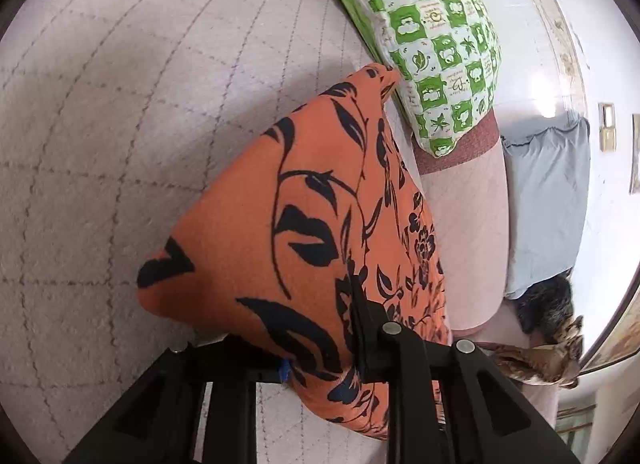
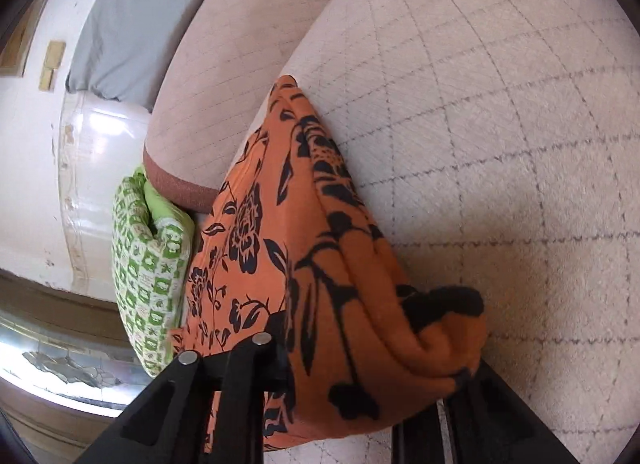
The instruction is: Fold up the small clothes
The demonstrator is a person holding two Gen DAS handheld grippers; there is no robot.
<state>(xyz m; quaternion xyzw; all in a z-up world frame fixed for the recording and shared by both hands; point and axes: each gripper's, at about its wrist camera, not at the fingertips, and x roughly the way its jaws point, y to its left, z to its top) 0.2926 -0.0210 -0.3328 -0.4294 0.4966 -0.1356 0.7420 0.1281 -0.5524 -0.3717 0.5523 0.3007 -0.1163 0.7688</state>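
Orange floral garment (image 1: 304, 224), bunched on quilted bedspread (image 1: 120, 124); clamped at either end by left gripper (image 1: 320, 360) and right gripper (image 2: 372, 364); green pillow (image 1: 436, 48) beside.

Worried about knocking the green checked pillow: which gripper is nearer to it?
Hard to call. Left gripper and right gripper both clamp the orange garment, which touches the green pillow at its far end.
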